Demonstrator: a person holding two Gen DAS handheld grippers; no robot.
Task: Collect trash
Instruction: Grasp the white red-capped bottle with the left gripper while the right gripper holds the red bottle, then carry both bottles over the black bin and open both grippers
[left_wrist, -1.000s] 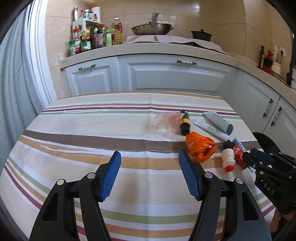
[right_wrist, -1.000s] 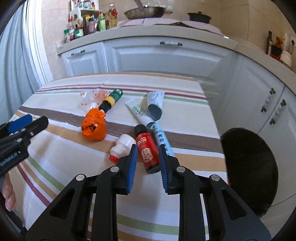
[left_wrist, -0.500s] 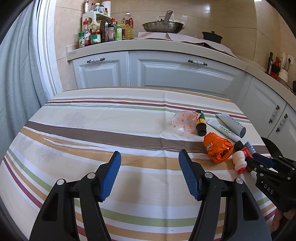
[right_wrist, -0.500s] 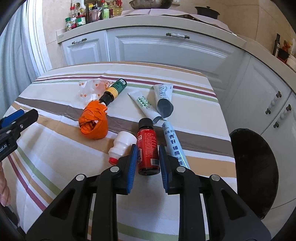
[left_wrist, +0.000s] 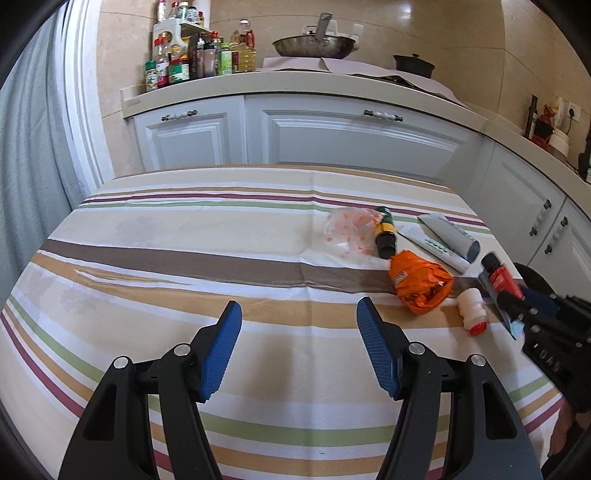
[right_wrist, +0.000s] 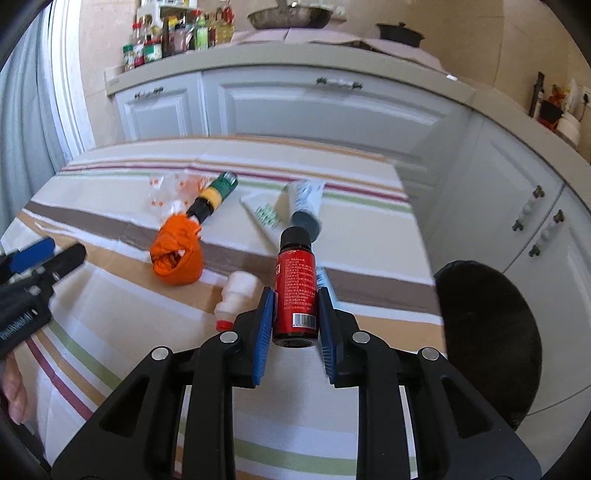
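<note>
My right gripper (right_wrist: 295, 317) is shut on a small red bottle (right_wrist: 296, 291) with a black cap and holds it lifted off the striped table (right_wrist: 110, 332); the bottle also shows in the left wrist view (left_wrist: 499, 277). On the table lie an orange crumpled wrapper (right_wrist: 177, 254), a small white bottle with a red cap (right_wrist: 236, 291), a dark bottle with a green and yellow label (right_wrist: 212, 195), a clear spotted plastic bag (right_wrist: 166, 188) and two tubes (right_wrist: 303, 206). My left gripper (left_wrist: 299, 347) is open and empty over the near table.
A black round bin (right_wrist: 487, 339) stands on the floor right of the table. White cabinets (left_wrist: 332, 133) and a counter with jars and a pan run along the back and right. A grey curtain (left_wrist: 26, 166) hangs at the left.
My right gripper has closed on the red bottle and lifted it off the table, tilting it up. The left gripper has stayed open, its view drifting slightly.
</note>
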